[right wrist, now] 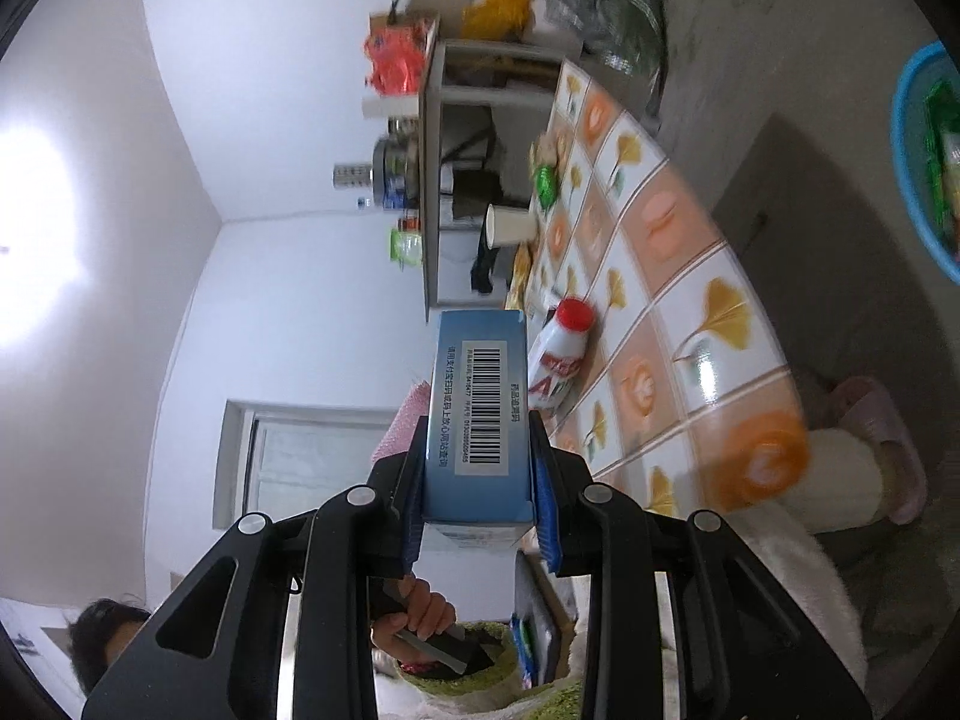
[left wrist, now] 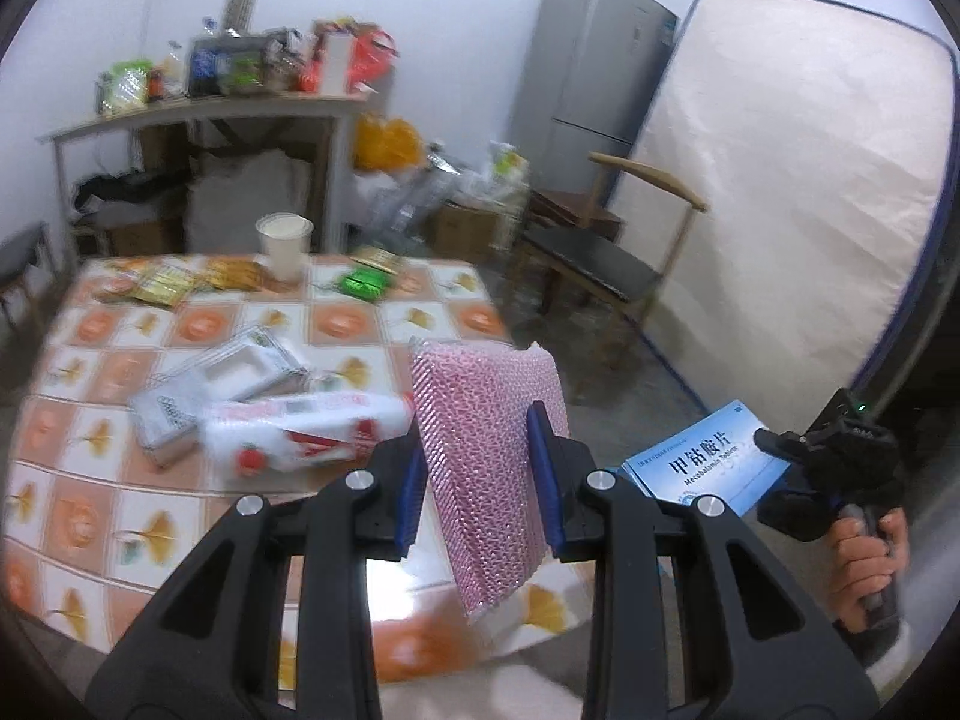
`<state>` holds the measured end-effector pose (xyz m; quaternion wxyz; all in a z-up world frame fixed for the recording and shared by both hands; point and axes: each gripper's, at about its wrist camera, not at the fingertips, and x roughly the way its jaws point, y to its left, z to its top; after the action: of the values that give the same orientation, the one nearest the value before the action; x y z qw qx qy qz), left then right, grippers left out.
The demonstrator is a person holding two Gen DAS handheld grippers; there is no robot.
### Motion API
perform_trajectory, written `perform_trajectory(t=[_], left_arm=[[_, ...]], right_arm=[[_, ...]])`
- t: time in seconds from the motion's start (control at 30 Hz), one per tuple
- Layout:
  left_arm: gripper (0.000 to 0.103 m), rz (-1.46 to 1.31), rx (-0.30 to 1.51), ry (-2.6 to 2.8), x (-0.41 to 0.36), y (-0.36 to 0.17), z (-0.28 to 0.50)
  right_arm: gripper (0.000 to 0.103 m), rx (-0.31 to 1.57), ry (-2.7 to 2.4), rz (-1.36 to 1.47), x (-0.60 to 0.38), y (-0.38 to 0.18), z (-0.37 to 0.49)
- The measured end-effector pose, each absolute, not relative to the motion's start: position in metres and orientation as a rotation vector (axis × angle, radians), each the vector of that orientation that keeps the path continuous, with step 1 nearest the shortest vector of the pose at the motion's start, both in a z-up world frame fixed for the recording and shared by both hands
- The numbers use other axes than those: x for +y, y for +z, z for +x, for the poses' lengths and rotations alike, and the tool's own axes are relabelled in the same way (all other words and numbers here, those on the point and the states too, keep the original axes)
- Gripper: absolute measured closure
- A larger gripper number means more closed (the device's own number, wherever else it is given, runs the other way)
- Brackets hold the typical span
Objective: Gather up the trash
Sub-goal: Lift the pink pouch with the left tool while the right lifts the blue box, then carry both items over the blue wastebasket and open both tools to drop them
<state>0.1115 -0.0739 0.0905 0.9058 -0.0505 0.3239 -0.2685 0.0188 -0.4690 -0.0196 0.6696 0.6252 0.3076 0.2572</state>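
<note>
My left gripper [left wrist: 480,474] is shut on a pink bubble-wrap mailer [left wrist: 489,420], held upright above the near right corner of the tiled table [left wrist: 90,516]. My right gripper [right wrist: 480,498] is shut on a blue medicine box [right wrist: 480,396], barcode side showing; this view is rolled sideways. The same blue box [left wrist: 702,462] and the right gripper [left wrist: 780,450] appear at the right of the left wrist view, off the table's edge. On the table lie a white yogurt bottle with a red cap [left wrist: 300,432] [right wrist: 561,354], clear plastic packaging [left wrist: 210,384], a paper cup [left wrist: 285,243] [right wrist: 510,225] and a green wrapper [left wrist: 360,285] [right wrist: 545,180].
A blue basin [right wrist: 924,168] holding wrappers sits on the floor beyond the table. A wooden chair [left wrist: 606,258], a mattress [left wrist: 792,192] and a fridge [left wrist: 591,66] stand at the right. A cluttered shelf table [left wrist: 204,114] is against the back wall. A person's hand [left wrist: 870,552] grips the right handle.
</note>
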Motion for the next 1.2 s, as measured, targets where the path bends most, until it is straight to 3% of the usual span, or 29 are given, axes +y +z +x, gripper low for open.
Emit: perform_trajectory(t=[0.4,0.77,0.83,0.9,1.07,1.2], left_arm=[[0.074,-0.164,0.82,-0.803,-0.164,0.06,0.123],[0.074,-0.15,0.9,-0.853,-0.213,0.034,0.145],[0.074,-0.144,0.916,-0.851,-0.222,0.028,0.15],[0.074,-0.141,0.931,-0.853,-0.228,0.024,0.154],[0.073,-0.115,0.98,-0.861,-0.248,0.011,0.162],[0.073,-0.094,1.01,-0.869,-0.263,0.0,0.168]], right_arm=[[0.074,0.527,0.241,1.541,-0.57,-0.074,-0.087],[0.072,0.595,0.017,1.551,-0.627,-0.15,-0.061],[0.066,0.626,-0.057,1.482,-0.637,-0.166,-0.047],[0.028,0.692,-0.164,1.384,-0.647,-0.188,-0.033],[0.027,0.869,-0.418,1.393,-0.666,-0.278,-0.033],[0.027,0.839,-0.43,1.405,-0.665,-0.288,-0.048]])
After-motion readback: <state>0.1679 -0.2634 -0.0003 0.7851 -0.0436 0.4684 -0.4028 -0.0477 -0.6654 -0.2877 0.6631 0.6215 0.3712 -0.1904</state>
